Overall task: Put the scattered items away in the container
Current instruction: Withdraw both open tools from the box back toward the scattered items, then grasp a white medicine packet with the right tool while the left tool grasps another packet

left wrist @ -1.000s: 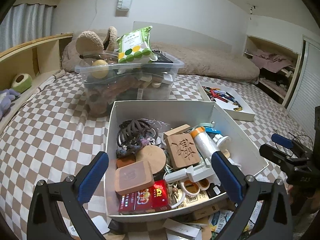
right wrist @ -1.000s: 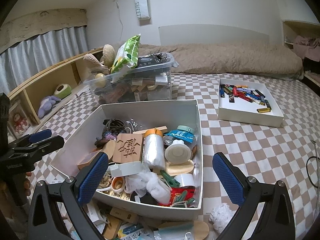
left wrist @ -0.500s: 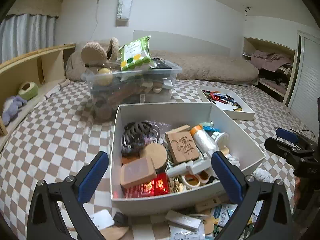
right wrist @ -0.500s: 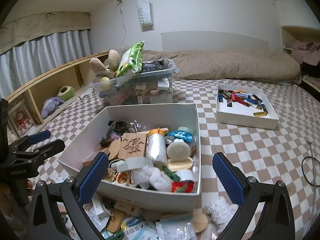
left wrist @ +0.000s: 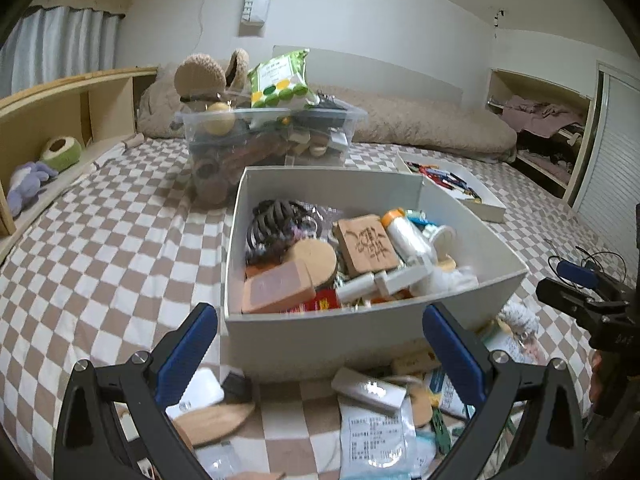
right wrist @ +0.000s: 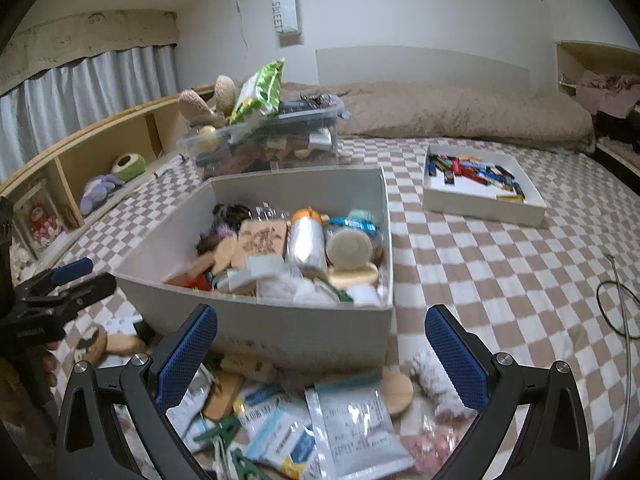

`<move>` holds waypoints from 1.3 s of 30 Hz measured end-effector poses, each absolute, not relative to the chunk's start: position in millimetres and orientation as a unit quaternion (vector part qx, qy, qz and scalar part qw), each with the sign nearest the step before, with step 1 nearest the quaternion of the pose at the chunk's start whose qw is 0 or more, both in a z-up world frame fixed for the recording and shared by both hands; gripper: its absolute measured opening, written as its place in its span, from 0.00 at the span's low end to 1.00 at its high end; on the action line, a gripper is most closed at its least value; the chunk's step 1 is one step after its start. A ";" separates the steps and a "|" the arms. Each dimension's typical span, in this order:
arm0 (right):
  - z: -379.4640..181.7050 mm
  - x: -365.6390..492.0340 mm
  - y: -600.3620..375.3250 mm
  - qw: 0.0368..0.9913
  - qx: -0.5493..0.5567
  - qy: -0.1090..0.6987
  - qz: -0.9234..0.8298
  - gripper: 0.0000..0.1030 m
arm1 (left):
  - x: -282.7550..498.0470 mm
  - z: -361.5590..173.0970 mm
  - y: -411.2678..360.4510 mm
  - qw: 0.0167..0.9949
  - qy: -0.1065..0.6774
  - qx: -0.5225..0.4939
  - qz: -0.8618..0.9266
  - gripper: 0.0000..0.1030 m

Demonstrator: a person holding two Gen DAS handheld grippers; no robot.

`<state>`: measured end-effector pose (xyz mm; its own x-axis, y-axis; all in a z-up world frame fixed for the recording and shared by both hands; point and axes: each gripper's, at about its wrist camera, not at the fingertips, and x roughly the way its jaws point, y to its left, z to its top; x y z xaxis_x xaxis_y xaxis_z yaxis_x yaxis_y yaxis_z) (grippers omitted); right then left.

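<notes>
Right in front of the white box point(right wrist: 280, 336), on the near side, there's plenty left to do: a clear packet with a printed slip point(right wrist: 356, 424), blue-and-white sachets point(right wrist: 280, 432), green clips point(right wrist: 220, 432), a round wooden disc point(right wrist: 398, 394) and a fluffy white puff point(right wrist: 434, 380) all lie loose on the checked bedspread point(right wrist: 500, 280). From the other side, a small white case point(left wrist: 368, 390) and a wooden slice point(left wrist: 212, 422) sit just before the same box too. Both tools are empty-handed: the left gripper point(left wrist: 320, 348) has its blue fingers spread wide with nothing between them, and the right gripper point(right wrist: 320, 350) is spread just as wide, hanging level over the pile, nose toward the box. Inside the box it's already a good heap, with a carved wooden block point(left wrist: 370, 244), a roll of clear film point(right wrist: 306, 244) and a dark hair claw point(left wrist: 272, 220), so I'd call this well past the start but not nearly finished. Beyond the box, a crammed clear bin point(right wrist: 268, 144); off to its right, a white tray of colourful sticks point(right wrist: 480, 188).
</notes>
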<state>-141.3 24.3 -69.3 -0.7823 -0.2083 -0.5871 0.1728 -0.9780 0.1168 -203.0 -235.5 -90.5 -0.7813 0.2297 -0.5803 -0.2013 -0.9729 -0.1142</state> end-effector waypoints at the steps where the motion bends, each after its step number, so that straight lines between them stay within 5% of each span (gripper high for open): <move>1: -73.3 -139.0 25.5 0.099 0.317 -0.027 -0.943 1.00 | -201.3 -92.8 -236.2 0.114 -0.023 -0.314 0.942 1.00; 39: -153.7 -137.9 31.0 0.060 0.432 0.009 -0.900 0.98 | -170.4 -177.1 -206.4 0.170 -0.058 -0.450 0.875 1.00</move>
<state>-137.9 31.0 -153.7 -0.6203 -0.1005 -0.7779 0.1157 -0.9926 0.0361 -170.4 -206.4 -177.1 -0.5366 0.3502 -0.7677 -0.2453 -0.9353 -0.2552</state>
